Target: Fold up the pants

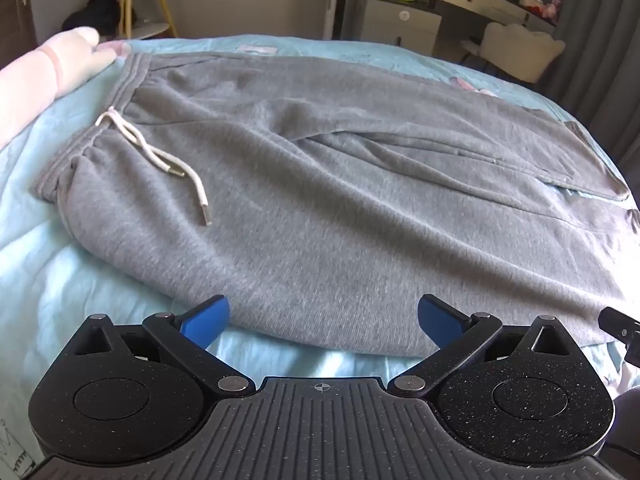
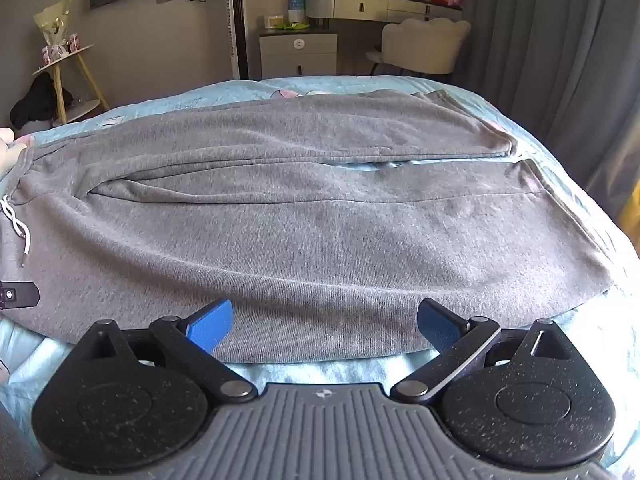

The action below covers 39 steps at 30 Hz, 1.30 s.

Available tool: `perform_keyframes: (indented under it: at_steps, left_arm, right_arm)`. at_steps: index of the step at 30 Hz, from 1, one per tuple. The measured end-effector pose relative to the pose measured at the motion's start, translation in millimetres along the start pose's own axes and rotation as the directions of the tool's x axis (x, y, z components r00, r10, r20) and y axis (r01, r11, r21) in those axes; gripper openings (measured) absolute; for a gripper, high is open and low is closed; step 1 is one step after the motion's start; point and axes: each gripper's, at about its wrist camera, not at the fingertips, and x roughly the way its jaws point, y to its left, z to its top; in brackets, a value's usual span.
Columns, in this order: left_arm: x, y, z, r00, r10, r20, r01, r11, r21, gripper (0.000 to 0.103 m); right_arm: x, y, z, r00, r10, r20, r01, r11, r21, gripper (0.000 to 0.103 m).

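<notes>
Grey sweatpants (image 1: 320, 184) lie spread flat on a light blue bed, waistband to the left with a white drawstring (image 1: 160, 152), both legs running to the right. My left gripper (image 1: 323, 320) hovers open over the near edge of the pants by the hip, blue pads wide apart with nothing between them. In the right wrist view the same pants (image 2: 320, 232) fill the bed, the two legs side by side with a thin gap. My right gripper (image 2: 325, 326) is open over the near leg's edge, holding nothing. The left gripper's tip (image 2: 18, 294) shows at that view's left edge.
The bed sheet (image 1: 80, 280) shows around the pants. A pink-white pillow or plush (image 1: 48, 68) lies beside the waistband. Behind the bed stand a yellow-legged side table (image 2: 68, 68), a dresser (image 2: 298, 56), a vanity with a white chair (image 2: 424, 48) and grey curtains (image 2: 560, 40).
</notes>
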Motion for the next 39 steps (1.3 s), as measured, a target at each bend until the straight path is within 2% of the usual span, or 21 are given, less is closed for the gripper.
perform_keyframes:
  at_steps: [3,10,39]
  left_arm:
    - [0,-6,0,1.0,0.004,-0.003,-0.004,1.0,0.018,0.103]
    - [2,4,-1,1.0,-0.014,-0.014,0.014,1.0,-0.018,0.103]
    - [4,5,-2,0.999,-0.025,-0.026,0.024,0.999,-0.028,0.103]
  right_arm:
    - [-1,0,0,1.0,0.0,0.0,0.0,1.0,0.0,0.099]
    - [-2,-1,0,1.0,-0.004,-0.003,0.004,1.0,-0.002,0.099]
    - [1,1,0,1.0,-0.006,-0.006,0.006,1.0,-0.007,0.099]
